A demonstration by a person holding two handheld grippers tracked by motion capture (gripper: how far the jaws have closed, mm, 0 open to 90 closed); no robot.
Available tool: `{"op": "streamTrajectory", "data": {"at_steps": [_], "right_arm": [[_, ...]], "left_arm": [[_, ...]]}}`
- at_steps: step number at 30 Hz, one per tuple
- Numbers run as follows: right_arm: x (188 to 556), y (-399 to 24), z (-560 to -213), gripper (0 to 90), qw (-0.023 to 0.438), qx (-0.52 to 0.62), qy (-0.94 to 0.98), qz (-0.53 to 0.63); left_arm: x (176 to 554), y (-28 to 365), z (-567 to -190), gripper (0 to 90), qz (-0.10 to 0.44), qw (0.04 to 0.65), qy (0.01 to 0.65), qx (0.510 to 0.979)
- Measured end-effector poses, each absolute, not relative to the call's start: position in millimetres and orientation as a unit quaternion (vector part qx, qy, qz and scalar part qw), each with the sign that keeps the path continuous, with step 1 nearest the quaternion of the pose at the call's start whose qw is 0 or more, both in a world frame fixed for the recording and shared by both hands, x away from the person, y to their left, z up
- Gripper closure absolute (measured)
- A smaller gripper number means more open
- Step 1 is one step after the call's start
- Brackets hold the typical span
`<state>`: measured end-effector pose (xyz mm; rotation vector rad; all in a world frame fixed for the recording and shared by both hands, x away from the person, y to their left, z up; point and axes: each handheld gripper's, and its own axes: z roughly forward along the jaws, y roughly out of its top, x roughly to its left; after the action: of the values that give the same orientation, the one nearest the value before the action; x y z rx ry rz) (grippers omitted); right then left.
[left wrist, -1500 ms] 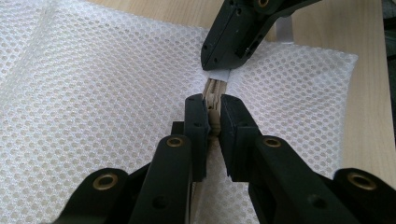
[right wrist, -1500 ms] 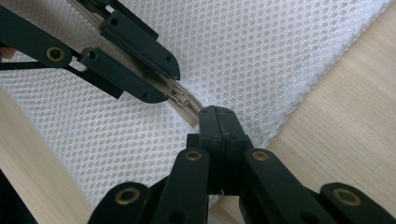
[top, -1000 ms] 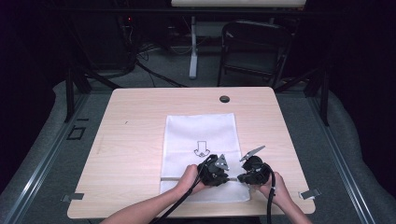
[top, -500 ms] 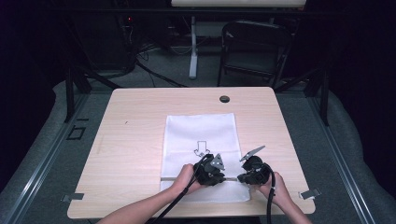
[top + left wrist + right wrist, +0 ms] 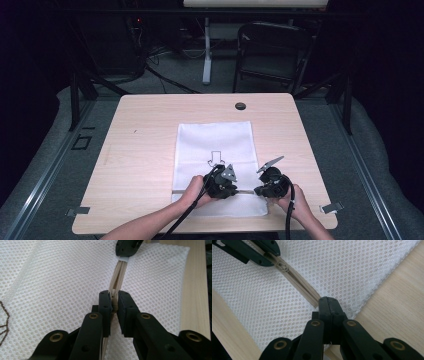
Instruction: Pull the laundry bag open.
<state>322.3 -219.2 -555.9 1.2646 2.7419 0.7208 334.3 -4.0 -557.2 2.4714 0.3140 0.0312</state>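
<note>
White mesh bag (image 5: 215, 145) flat on tabletop (image 5: 140, 150): right claw (image 5: 328, 305) pinches zipper end (image 5: 317, 302) as anchor, left claw (image 5: 113, 305) clamps the slider (image 5: 114, 305) to pull.

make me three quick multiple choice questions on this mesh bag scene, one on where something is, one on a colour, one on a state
1. Where on the mesh bag does the zipper run?
A. across the end nearest the person
B. across the far end
C. down the middle, lengthwise

2. What colour is the zipper tape?
A. red
B. beige
C. black

3. What is the left gripper doing?
A. hanging open above the table
B. lying on the bare wood beside the bag
C. closed on the zipper slider

Answers:
1. A: in the high view the zipper line crosses the bag close to the near edge, between the two grippers.
2. B: both gripper views show a beige tape against the white mesh.
3. C: in the left gripper view its jaws press the slider from both sides, while the right gripper is shut at the zipper's end.
</note>
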Motion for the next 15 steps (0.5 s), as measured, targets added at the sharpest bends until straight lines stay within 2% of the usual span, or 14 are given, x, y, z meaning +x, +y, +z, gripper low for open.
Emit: {"op": "streamTrajectory", "data": {"at_steps": [15], "right_arm": [[322.9,-220.2,-556.1,90.0,0.018,0.403,0.885,0.232]], "left_arm": [[334.5,5.3,-555.7,81.8,0.011,0.321,0.117,0.94]]}}
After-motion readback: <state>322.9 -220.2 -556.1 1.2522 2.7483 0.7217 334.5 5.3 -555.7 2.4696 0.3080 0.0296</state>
